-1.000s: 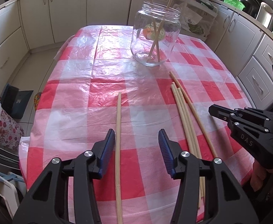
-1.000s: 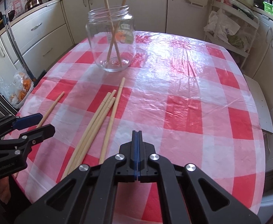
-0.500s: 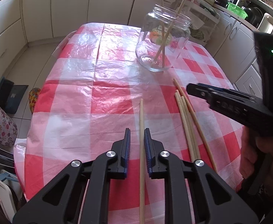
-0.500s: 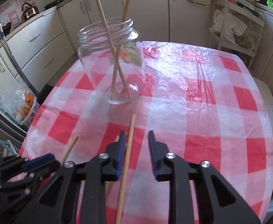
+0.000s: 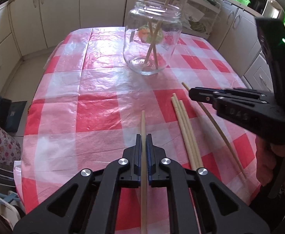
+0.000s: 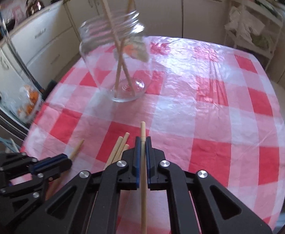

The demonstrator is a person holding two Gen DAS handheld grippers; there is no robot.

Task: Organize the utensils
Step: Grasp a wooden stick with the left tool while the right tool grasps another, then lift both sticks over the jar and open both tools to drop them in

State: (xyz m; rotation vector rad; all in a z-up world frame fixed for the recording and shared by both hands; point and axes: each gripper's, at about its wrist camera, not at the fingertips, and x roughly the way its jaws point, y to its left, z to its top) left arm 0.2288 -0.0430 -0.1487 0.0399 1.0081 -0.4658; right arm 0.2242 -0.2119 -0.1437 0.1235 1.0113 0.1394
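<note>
My left gripper (image 5: 143, 142) is closing its jaws onto a wooden chopstick (image 5: 143, 120), and the blue pads press on it from both sides. My right gripper (image 6: 143, 145) is likewise closing onto another chopstick (image 6: 143, 130), gripped between its pads; in the left wrist view that gripper (image 5: 193, 94) is at the right over its chopstick (image 5: 220, 132). Three loose chopsticks (image 5: 185, 132) lie side by side between the two. A clear glass jar (image 5: 152, 44) stands farther back on the table with two chopsticks crossed inside it. Whether either held chopstick is off the cloth, I cannot tell.
The table wears a red-and-white checked plastic cloth (image 5: 95, 117). Cream kitchen cabinets (image 5: 45, 15) ring it closely. A wire rack with bags (image 6: 247, 27) stands behind the table's far right corner. A person's hand (image 5: 269, 163) holds the right gripper's handle.
Both grippers have gone from open around a chopstick to shut on it. The right gripper has come forward towards the jar, which looks larger and blurred.
</note>
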